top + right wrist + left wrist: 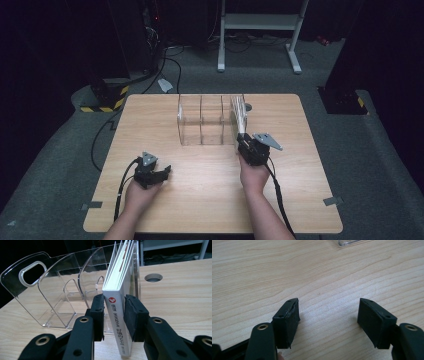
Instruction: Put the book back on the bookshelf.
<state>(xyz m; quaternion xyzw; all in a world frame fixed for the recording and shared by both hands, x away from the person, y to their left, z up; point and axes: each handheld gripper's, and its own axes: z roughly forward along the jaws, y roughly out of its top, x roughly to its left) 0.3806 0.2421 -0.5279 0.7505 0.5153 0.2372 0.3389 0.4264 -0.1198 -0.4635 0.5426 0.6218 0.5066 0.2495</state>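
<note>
Right gripper (113, 315) jaws clamped on the spine of a white upright book (119, 302), which stands in the rightmost slot of the clear acrylic divider rack (52, 290) on the light wooden worktop (200, 190). Left gripper (328, 322) jaws wide apart, holding nothing, low over bare worktop.

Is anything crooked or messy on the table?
Nothing stands out. The white book stands upright in the end slot of the clear file rack, with the right gripper shut on its spine. The left gripper rests open on the bare wooden table.
</note>
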